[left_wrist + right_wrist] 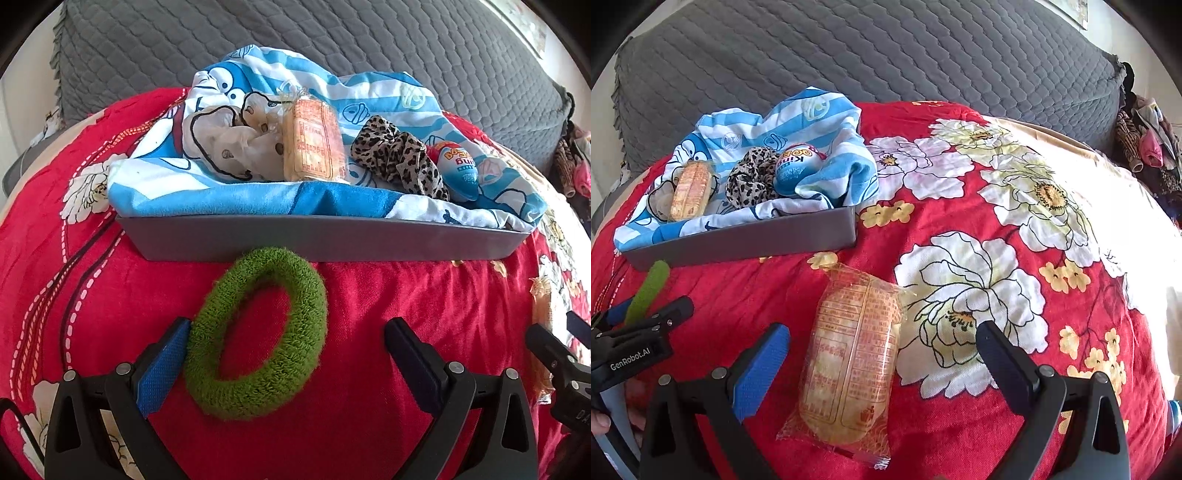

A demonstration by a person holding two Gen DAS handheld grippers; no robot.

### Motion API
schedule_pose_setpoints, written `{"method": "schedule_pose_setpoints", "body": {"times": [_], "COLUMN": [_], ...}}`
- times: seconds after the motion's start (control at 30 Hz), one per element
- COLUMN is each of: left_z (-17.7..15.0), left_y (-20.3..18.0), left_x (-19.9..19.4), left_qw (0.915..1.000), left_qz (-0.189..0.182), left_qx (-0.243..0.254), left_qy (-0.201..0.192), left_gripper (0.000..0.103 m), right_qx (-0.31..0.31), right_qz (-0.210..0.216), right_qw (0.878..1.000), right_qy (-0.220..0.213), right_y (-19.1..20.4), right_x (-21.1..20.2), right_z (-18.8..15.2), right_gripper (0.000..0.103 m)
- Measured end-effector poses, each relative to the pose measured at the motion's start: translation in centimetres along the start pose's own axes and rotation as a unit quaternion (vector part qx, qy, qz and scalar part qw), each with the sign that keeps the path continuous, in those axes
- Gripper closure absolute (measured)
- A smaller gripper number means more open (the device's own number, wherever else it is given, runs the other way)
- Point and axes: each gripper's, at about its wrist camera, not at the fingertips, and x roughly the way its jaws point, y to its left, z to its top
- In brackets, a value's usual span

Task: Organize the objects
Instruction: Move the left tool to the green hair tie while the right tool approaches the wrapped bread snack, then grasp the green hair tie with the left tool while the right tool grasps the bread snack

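Left gripper [288, 354] spread around green hair ring [255, 332] at grey tray's [295, 240] near wall; right gripper [882, 358] spread over snack packet [849, 362]; each should close centred before lifting.

bright daylight from right, overexposed glare there; fisheye-curved edges.

Grey tray [317, 240] lined with blue-and-white cartoon cloth [229, 192], holding 1 wrapped snack cake [314, 144], leopard scrunchie [402, 155] and blue chocolate egg [458, 166]. Lying flat just before the tray: fuzzy green hair ring [255, 332]. Further before the tray, right: second wrapped cake [849, 362].
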Motion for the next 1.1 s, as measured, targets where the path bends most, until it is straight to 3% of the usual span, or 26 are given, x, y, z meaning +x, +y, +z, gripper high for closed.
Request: {"method": "schedule_pose_setpoints", "body": {"times": [0.07, 0.3, 0.97, 1.03, 1.1], "left_z": [-0.04, -0.07, -0.08, -0.08, 0.00], "left_y": [0.11, 0.16, 0.17, 0.24, 0.35], "left_x": [0.00, -0.17, -0.23, -0.38, -0.54], "left_qw": [1.0000, 1.0000, 0.9997, 0.9997, 0.9998], "left_qz": [-0.003, -0.004, -0.014, -0.013, -0.008], "left_qx": [-0.003, -0.006, -0.012, -0.014, -0.014], "left_qy": [0.001, 0.004, 0.016, 0.013, 0.009], "left_gripper": [0.001, 0.001, 0.010, 0.018, 0.038], "right_qx": [-0.002, -0.005, -0.015, -0.017, -0.017], "right_qz": [0.003, 0.018, 0.041, 0.041, 0.043], "right_qw": [1.000, 1.000, 0.999, 0.999, 0.999], "right_qy": [0.001, 0.004, 0.014, 0.013, 0.013], "right_y": [0.03, 0.15, 0.75, 0.81, 0.88], "right_x": [0.07, 0.09, 0.06, -0.01, -0.05], "right_z": [-0.04, 0.00, -0.12, -0.09, -0.08], "right_gripper": [0.003, 0.028, 0.053, 0.054, 0.054]}}
